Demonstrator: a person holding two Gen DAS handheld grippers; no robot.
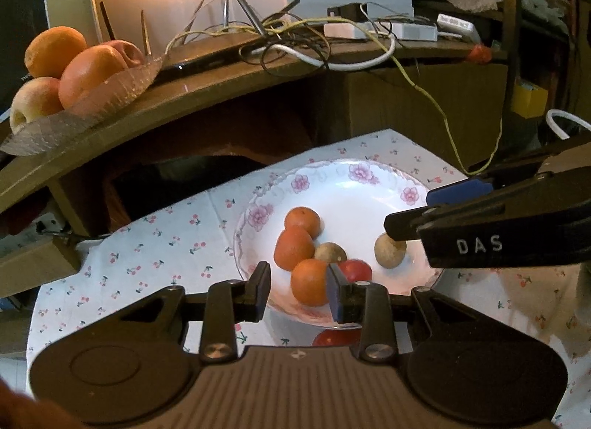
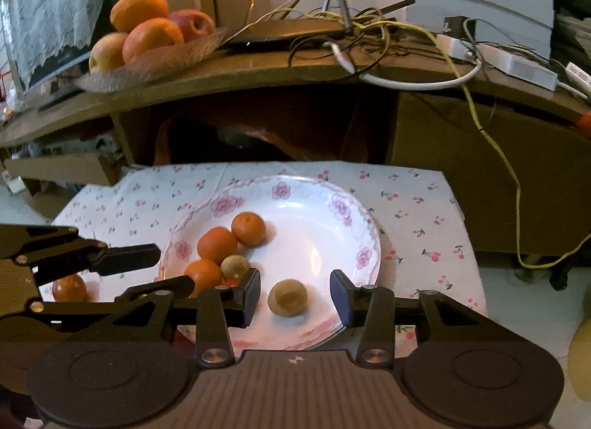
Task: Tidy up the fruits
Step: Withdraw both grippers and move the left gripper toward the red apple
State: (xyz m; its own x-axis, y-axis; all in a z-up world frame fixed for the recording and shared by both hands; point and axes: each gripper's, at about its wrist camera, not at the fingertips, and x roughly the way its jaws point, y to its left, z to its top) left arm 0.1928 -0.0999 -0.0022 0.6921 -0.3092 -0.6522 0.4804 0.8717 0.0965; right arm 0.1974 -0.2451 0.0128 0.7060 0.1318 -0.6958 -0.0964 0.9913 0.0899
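Observation:
A white flowered plate [image 1: 258,214] [image 2: 332,207] on a cherry-print cloth holds three small oranges [image 1: 293,248], two brown fruits and a red one [image 1: 355,270]. My left gripper [image 1: 299,292] [image 2: 175,268] hovers at the plate's near rim with its jaws drawn narrow and nothing clamped. The nearest orange [image 1: 310,281] [image 2: 202,275] lies on the plate just past its tips. My right gripper [image 2: 294,296] [image 1: 408,211] stands open over the plate. A brown fruit [image 2: 287,298] [image 1: 389,251] rests between its fingers, clear of both pads.
Another red-orange fruit [image 2: 69,288] lies on the cloth left of the plate, under the left gripper. A glass dish [image 2: 155,63] of large oranges and apples sits on the wooden shelf behind, beside tangled cables [image 2: 369,30]. A yellow cord hangs at the right.

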